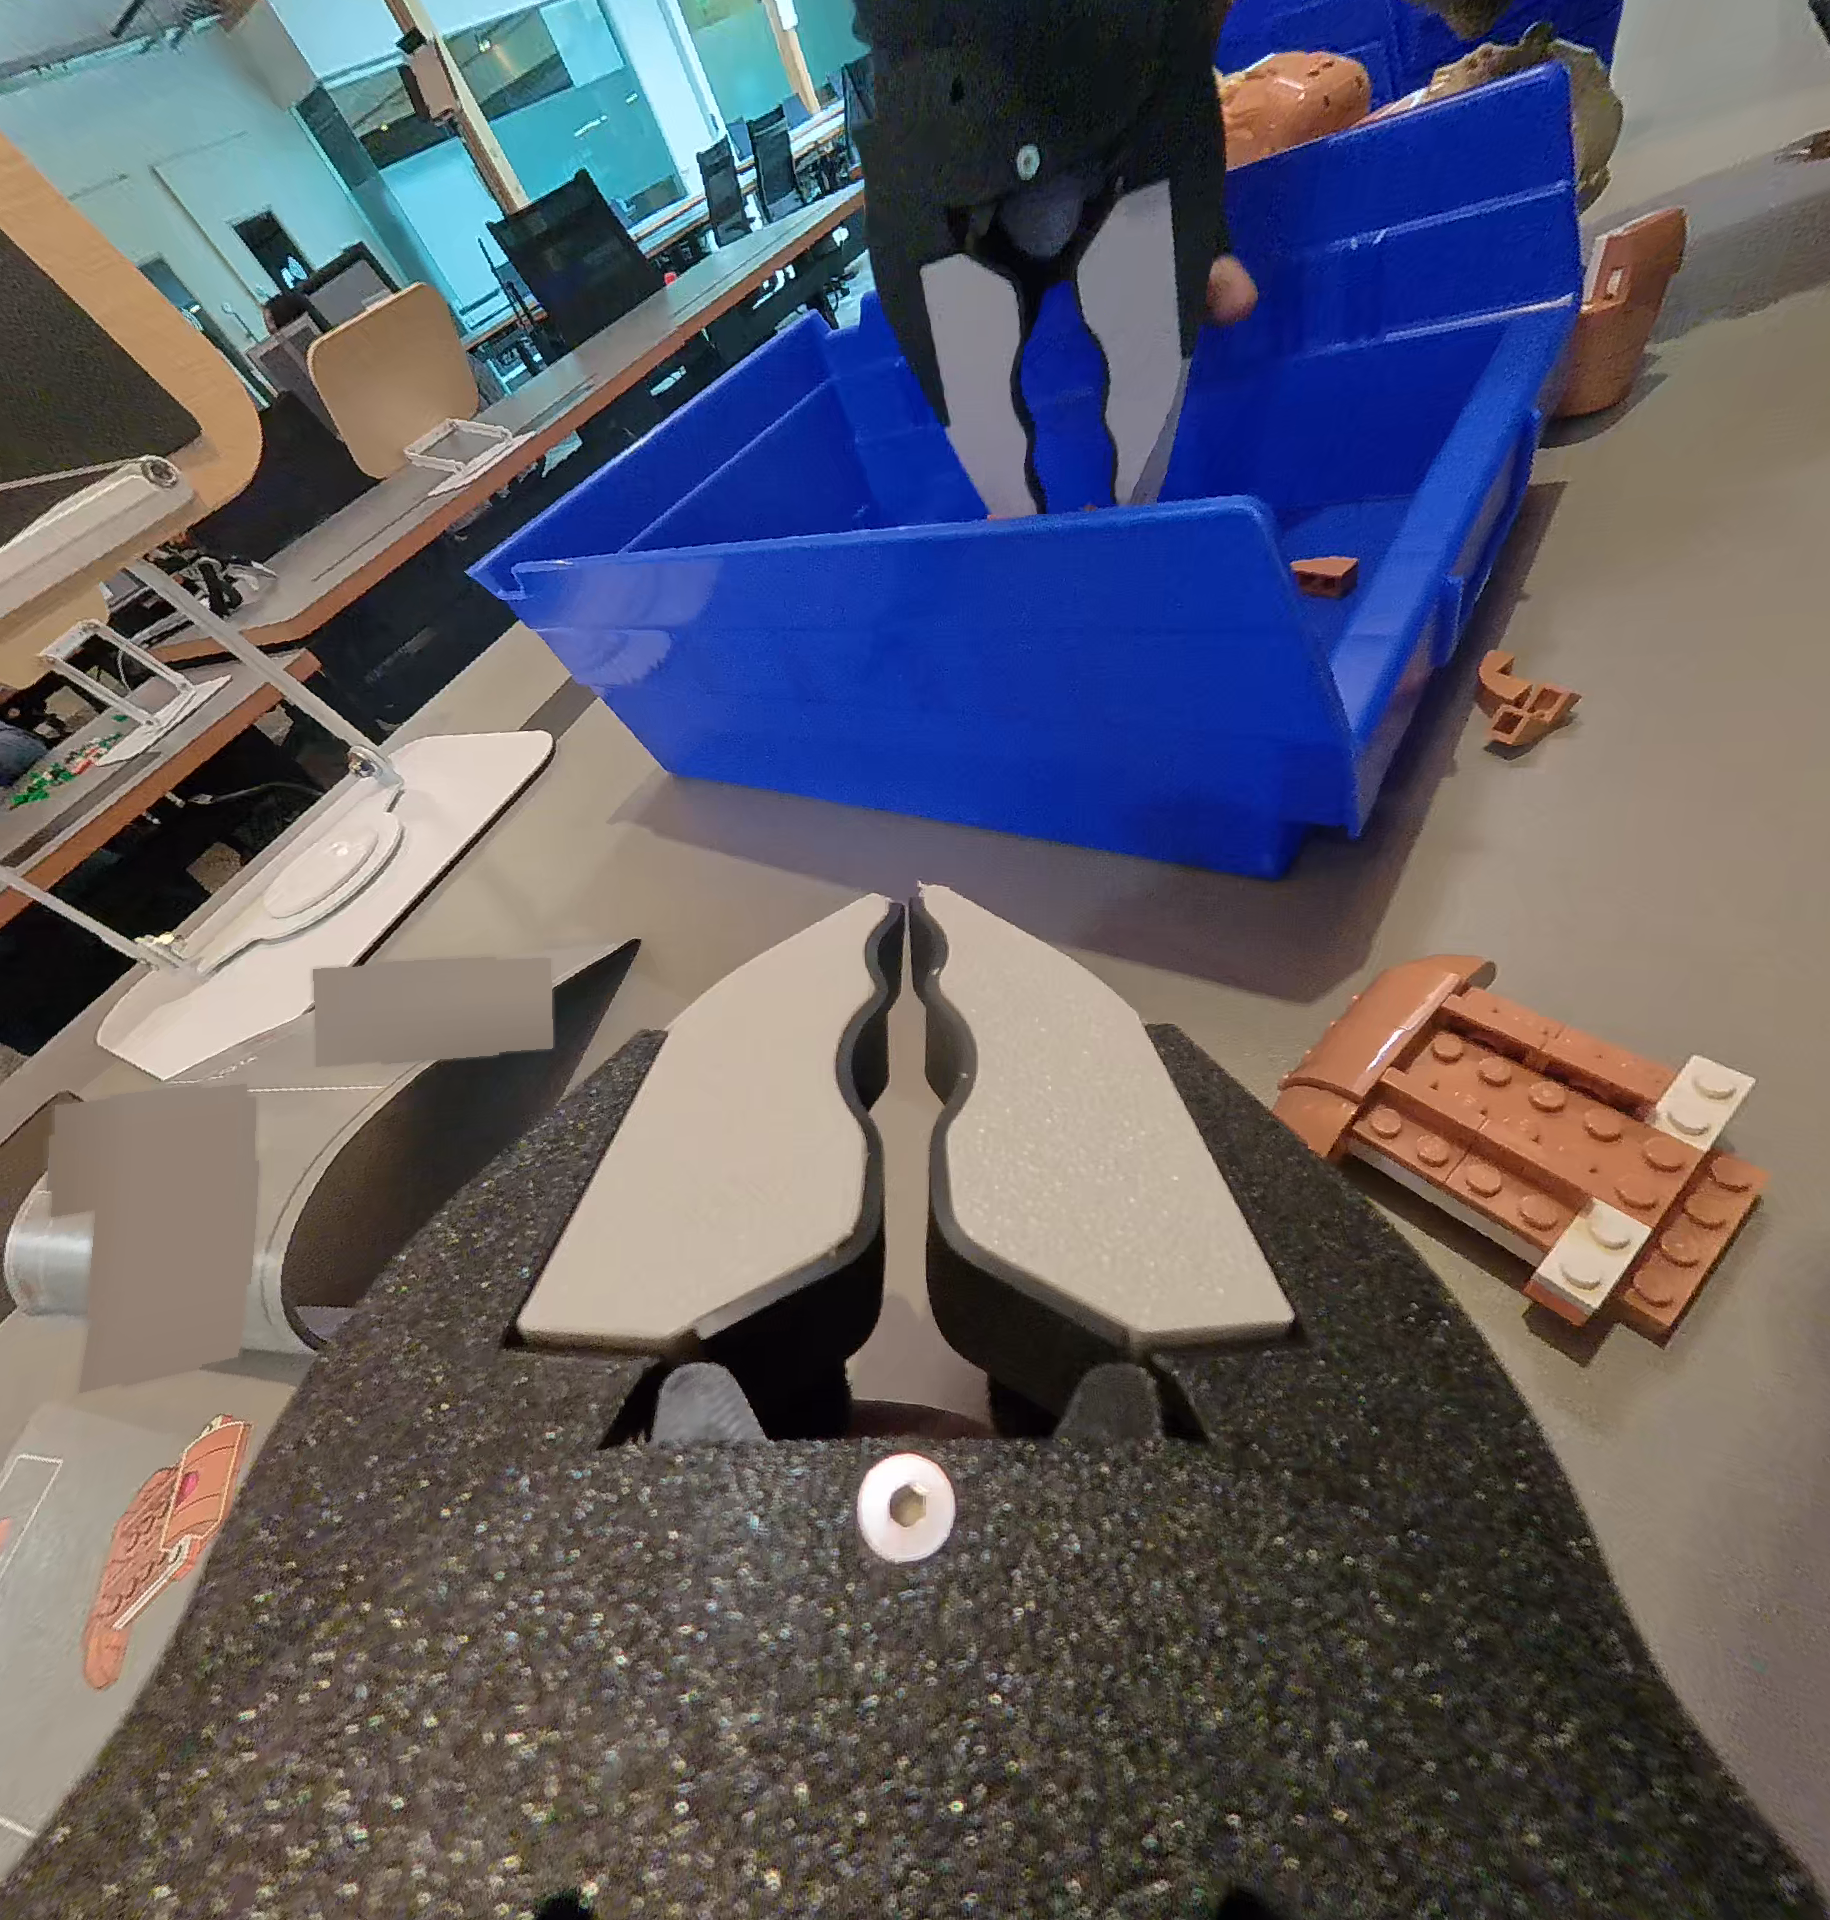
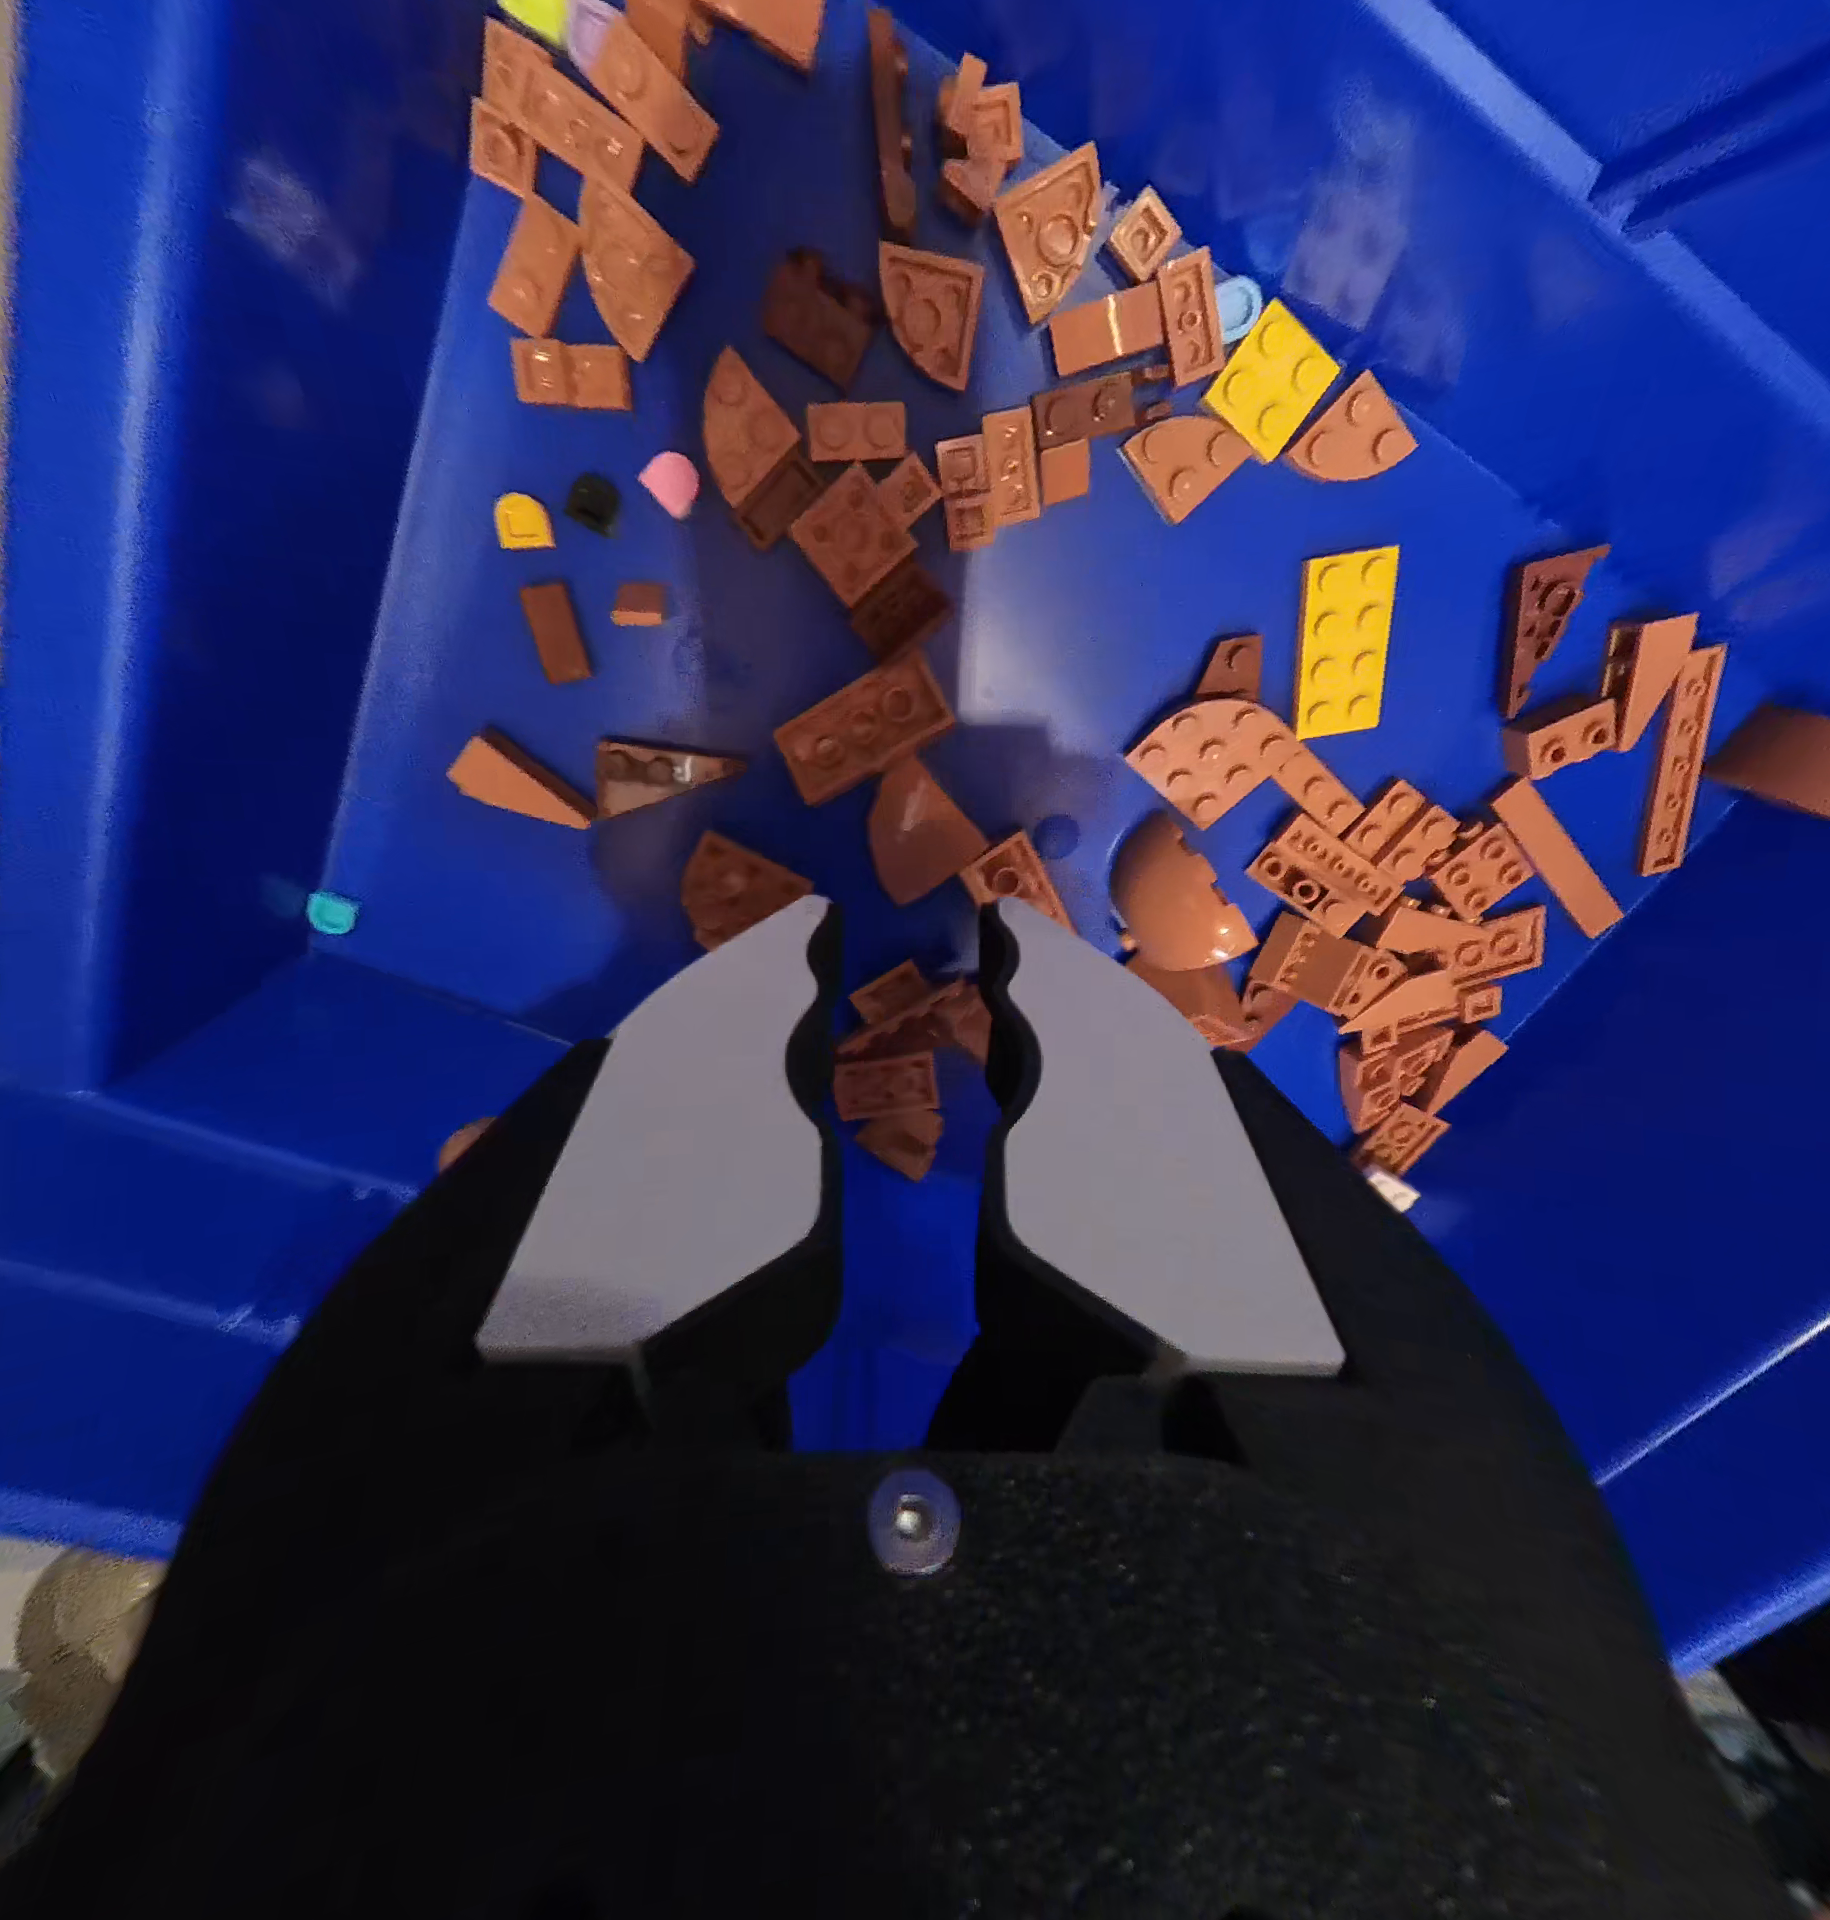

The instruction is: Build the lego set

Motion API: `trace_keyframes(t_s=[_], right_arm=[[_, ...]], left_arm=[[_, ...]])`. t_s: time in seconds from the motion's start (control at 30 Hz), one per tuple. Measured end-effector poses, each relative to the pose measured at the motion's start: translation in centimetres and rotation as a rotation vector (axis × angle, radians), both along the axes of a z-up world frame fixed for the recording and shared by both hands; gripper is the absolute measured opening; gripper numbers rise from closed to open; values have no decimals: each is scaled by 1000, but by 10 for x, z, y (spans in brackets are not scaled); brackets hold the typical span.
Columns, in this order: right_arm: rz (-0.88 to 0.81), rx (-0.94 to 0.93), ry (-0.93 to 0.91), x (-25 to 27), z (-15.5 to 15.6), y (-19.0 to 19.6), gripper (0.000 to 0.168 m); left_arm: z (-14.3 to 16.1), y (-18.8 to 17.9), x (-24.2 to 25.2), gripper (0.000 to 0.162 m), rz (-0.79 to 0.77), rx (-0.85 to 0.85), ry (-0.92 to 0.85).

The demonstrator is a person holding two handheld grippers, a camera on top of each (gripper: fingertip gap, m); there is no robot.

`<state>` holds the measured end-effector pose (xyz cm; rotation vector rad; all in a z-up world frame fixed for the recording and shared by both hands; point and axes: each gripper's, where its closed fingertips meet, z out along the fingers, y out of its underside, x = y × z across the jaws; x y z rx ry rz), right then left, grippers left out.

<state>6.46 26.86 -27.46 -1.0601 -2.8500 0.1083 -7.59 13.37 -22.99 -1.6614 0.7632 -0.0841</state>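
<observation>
Grey table (image 1: pixel 1410 914), left tongs (image 1: pixel 909 906) closed empty, right tongs (image 2: pixel 909 920) parted over blurred bin (image 2: pixel 215 520) bricks (image 2: pixel 864 727).

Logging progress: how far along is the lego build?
Done: a brown subassembly lies on the table. In hand: nothing; the open right gripper hangs over loose pieces in the blue bin, and the left gripper is shut, empty. Left: many unused pieces.
</observation>
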Motion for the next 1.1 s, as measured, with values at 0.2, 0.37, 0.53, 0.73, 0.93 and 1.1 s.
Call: trace_keyframes(t_s=[0.2, 0.37, 0.53, 0.73, 0.93, 1.1], right_arm=[[49, -8, -16, -11, -6, -8, 26], [77, -25, -45, -10, -11, -11, 26], [99, -53, -49, -11, -15, -18, 27], [106, -59, -57, -13, -20, -23, 28], [63, 10, -47, -18, -20, -4, 24], [39, 22, -23, -19, -12, 5, 24]], left_arm=[[1, 0, -1, 1, 2, 2, -3], [1, -1, 0, 1, -3, 1, 2], [1, -1, 0, 1, -2, 1, -1], [1, 0, -1, 1, 0, -1, -1], [0, 0, -1, 1, -1, -2, -1], [0, 0, -1, 1, 1, -3, -4]])
